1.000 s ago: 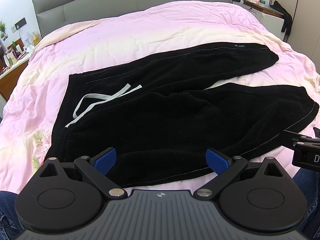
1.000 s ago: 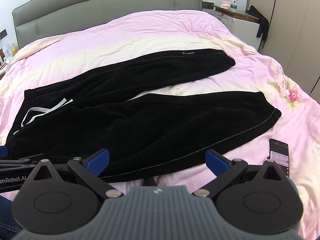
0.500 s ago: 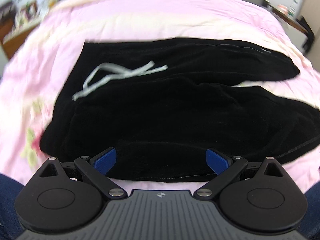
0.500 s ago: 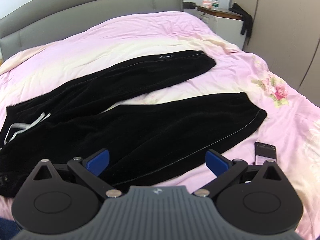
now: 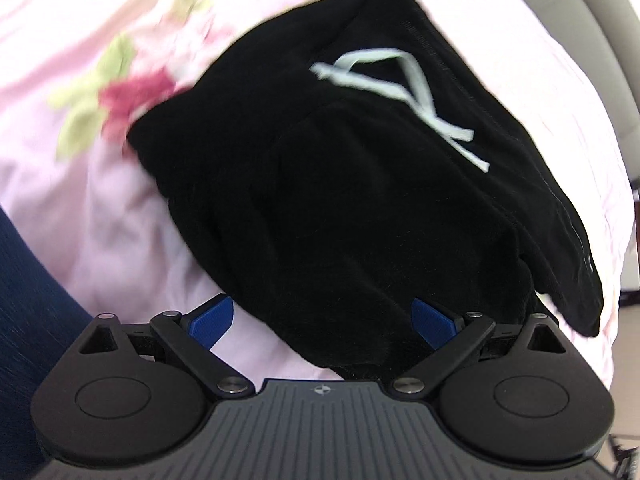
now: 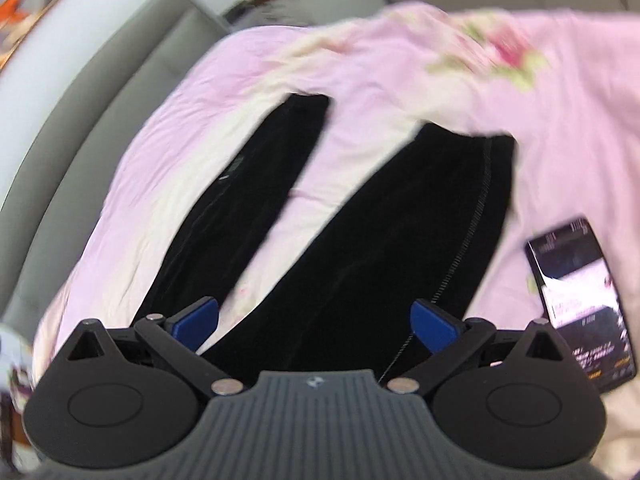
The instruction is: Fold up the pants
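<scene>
A pair of black fleece pants (image 5: 360, 200) lay spread on the bed, on a pink bedspread (image 5: 100, 208) printed with flowers. In the left wrist view the waistband end filled the frame, its pale grey drawstring (image 5: 404, 92) lying loose across the black cloth, and the left gripper (image 5: 322, 322) hung over the pants' near edge with its blue-tipped fingers (image 5: 210, 322) spread wide, holding nothing. In the right wrist view both legs ran away toward the far side of the bed, parted in a V with pink cover between them. The right gripper (image 6: 316, 322) stood over the nearer leg (image 6: 400, 240), its fingers (image 6: 434, 326) likewise released and empty. A black smartphone (image 6: 580, 300) with a lit screen lay on the bedspread just beside that leg, near the bed's edge. A grey padded headboard (image 6: 80, 128) rose on the left of that view.
</scene>
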Demonstrator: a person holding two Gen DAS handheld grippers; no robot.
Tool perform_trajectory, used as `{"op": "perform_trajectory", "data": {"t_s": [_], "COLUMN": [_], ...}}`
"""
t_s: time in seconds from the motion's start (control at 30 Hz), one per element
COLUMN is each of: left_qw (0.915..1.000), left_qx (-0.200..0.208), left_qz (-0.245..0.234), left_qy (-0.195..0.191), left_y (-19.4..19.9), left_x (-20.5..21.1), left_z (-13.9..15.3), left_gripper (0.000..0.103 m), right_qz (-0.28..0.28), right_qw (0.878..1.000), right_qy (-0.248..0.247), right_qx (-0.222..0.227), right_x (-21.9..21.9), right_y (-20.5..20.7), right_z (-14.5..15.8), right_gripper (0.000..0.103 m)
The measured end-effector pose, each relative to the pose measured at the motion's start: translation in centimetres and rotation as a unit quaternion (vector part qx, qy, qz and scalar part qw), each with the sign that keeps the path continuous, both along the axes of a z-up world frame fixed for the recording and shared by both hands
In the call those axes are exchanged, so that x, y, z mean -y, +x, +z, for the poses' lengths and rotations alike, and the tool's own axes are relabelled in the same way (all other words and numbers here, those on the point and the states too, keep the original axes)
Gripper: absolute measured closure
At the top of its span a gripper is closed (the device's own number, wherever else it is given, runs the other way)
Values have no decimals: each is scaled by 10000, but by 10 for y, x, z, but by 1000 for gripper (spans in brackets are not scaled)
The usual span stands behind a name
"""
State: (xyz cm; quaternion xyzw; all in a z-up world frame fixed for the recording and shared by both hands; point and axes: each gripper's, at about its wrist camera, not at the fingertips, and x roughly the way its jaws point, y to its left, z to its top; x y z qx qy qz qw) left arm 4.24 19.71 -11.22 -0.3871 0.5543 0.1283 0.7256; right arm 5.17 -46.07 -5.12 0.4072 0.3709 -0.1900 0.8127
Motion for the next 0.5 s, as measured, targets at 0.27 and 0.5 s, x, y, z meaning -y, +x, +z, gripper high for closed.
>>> {"op": "perform_trajectory", "data": {"t_s": [0.27,0.5], "left_qw": [9968,9887], "left_qx": [-28,384], "left_qz": [673,1254], "left_qy": [-440,-724], "left_y": [-8,-10], "left_x": [2,-5], "left_z": [-34,-51], "left_gripper": [0,0], "right_qz": [-1095,-1366], "right_qw": [9921,9869], "right_qy": [520,775], "right_qx": [-329,-356], "right_x": [57,89], "right_y": [3,6], "right_z": [-64,-103], "right_gripper": [6,29]}}
